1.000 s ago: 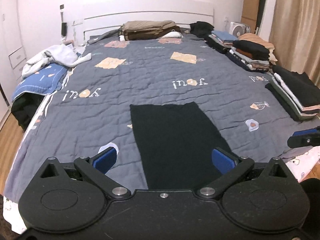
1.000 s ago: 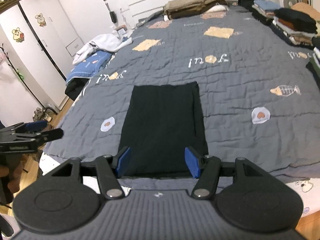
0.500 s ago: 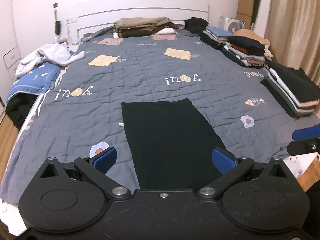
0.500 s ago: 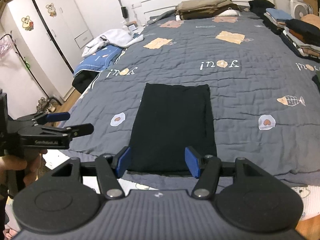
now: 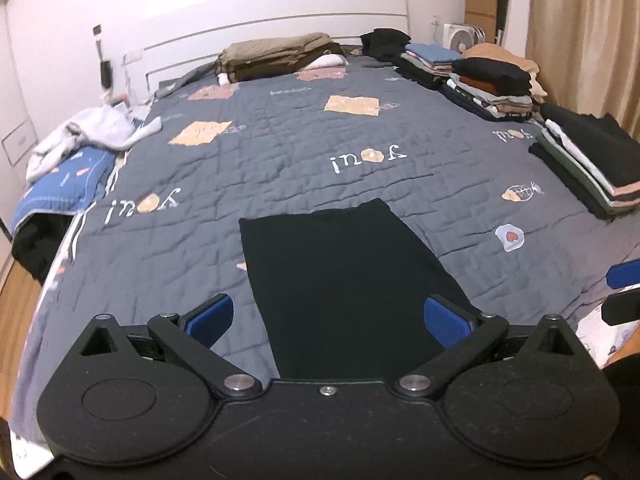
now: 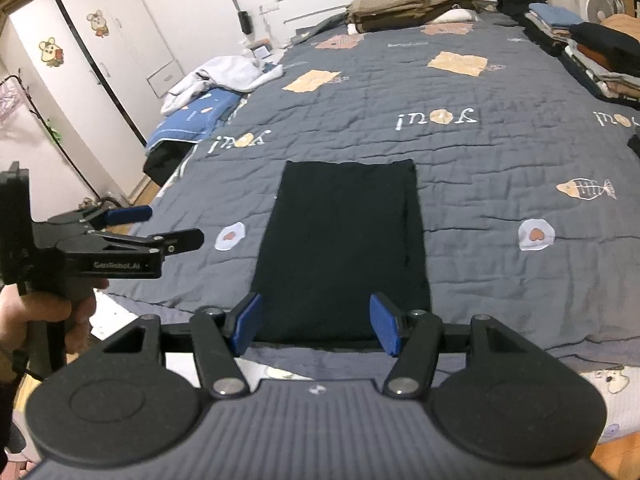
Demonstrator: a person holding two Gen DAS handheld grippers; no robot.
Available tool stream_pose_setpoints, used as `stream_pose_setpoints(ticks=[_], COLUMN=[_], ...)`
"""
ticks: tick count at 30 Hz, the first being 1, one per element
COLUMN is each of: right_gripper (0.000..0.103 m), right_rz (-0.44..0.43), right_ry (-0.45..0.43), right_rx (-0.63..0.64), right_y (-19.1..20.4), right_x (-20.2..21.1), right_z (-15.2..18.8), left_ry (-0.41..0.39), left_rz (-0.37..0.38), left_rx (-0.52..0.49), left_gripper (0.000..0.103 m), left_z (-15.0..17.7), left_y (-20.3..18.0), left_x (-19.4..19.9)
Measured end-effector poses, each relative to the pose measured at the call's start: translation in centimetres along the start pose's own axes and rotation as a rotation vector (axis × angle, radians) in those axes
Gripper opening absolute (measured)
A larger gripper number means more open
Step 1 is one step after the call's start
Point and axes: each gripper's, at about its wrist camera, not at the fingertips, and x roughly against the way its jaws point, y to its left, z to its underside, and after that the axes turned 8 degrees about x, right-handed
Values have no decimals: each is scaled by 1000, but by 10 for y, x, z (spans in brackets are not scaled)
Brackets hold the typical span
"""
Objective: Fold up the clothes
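A black garment (image 5: pixel 344 276) lies flat as a long folded rectangle on the grey quilt, its near end at the bed's front edge; it shows again as the black garment (image 6: pixel 344 248) in the right wrist view. My left gripper (image 5: pixel 329 318) hovers open above the garment's near end, blue pads wide apart and empty. My right gripper (image 6: pixel 318 326) also stands open over the near end, nothing between its pads. In the right wrist view the left gripper (image 6: pixel 172 226) is seen from the side at the bed's left front corner, held by a hand (image 6: pixel 44 316).
Stacks of folded clothes (image 5: pixel 492 80) line the bed's right side, and a brown pile (image 5: pixel 276 60) sits by the headboard. A blue pillow with a white garment (image 6: pixel 216 80) lies at the left edge. White wardrobes (image 6: pixel 80 80) stand left of the bed.
The left gripper has moved in toward the bed's front left corner and slightly down; it now reaches further into the right wrist view. The right gripper has shifted only slightly. The garment lies unchanged.
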Motion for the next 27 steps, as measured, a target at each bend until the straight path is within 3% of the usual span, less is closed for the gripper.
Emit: stream_pose_setpoints(ticks=[13,27], right_gripper=[59,59], right_rz=[-44,-55], right_ry=[57,87], right_rx=[-41,-115], right_y=[-40,-72], right_x=[-38,-85], right_z=[-11,-10], left_ry=[67,46], left_rz=[-22,96], left_rx=[-3,113], left_gripper=[103,103], left_z=[-14,-17], left_y=[11,63], left_x=[-61,-107])
